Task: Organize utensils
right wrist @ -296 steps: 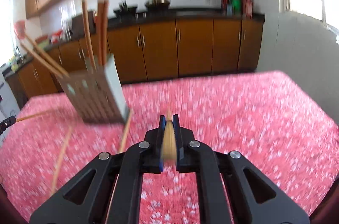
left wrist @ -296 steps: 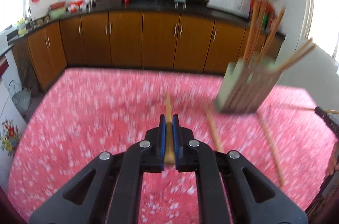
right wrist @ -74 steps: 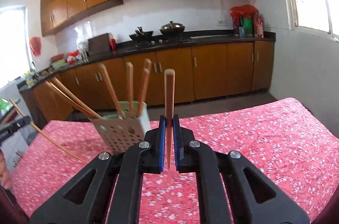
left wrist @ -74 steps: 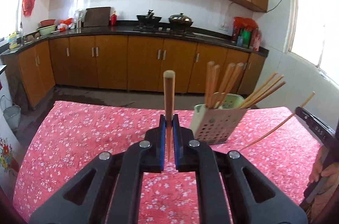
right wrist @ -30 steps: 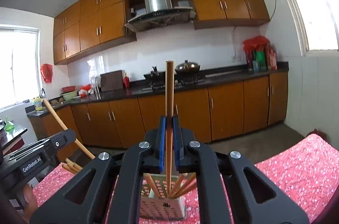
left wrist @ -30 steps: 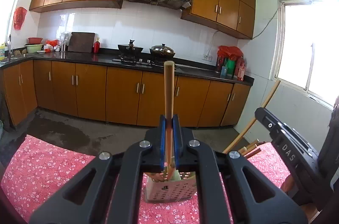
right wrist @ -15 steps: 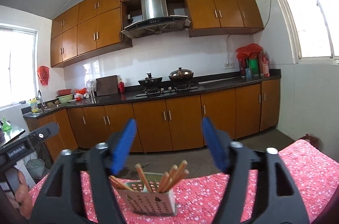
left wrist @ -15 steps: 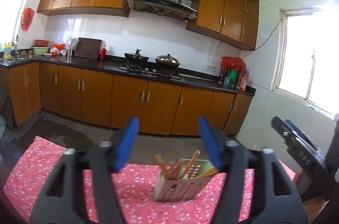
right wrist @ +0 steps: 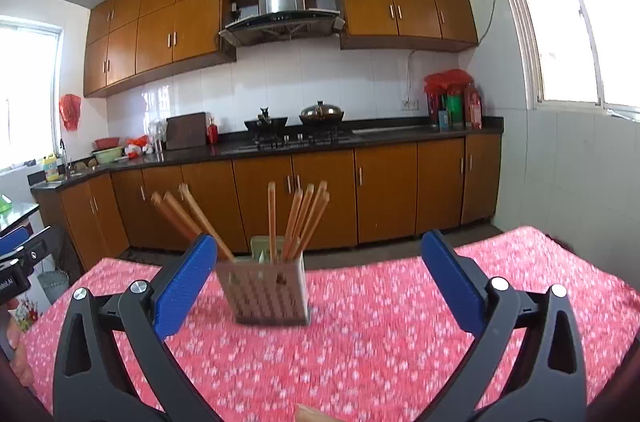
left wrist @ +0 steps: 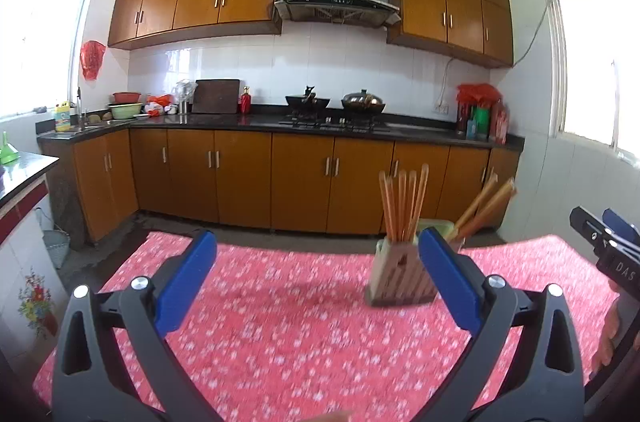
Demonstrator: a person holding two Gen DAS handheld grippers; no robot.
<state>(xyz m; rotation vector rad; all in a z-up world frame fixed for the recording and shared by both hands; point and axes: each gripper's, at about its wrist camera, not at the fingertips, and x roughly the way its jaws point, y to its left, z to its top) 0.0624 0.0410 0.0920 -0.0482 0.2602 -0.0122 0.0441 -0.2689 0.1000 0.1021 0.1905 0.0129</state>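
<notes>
Left wrist view: I see my left gripper (left wrist: 316, 282) with its blue pads spread wide and nothing between them; its jaws have just been opening. The chopstick holder (left wrist: 400, 278) stands on the red flowered tablecloth (left wrist: 280, 334), ahead and to the right, partly behind the right pad. Chopsticks (left wrist: 404, 206) stand in it, four nearly upright and a few leaning right. This view alone shows the right gripper (left wrist: 612, 246) from outside, at the right edge, with fingertips of the person's hand (left wrist: 608, 338) below it.

Right wrist view: my right gripper (right wrist: 318, 282) also stands wide and bare, its jaws likewise just opened. Here the holder (right wrist: 268, 294) sits ahead between the pads, nearer the left one, its perforated front facing me. The chopsticks (right wrist: 296, 222) fan out, three leaning far left. The left gripper (right wrist: 20, 254) shows at the left edge.

A second ago each gripper clamped one upright chopstick above the holder; now both sticks are gone from the pads, and the holder lies farther ahead on the cloth.
</notes>
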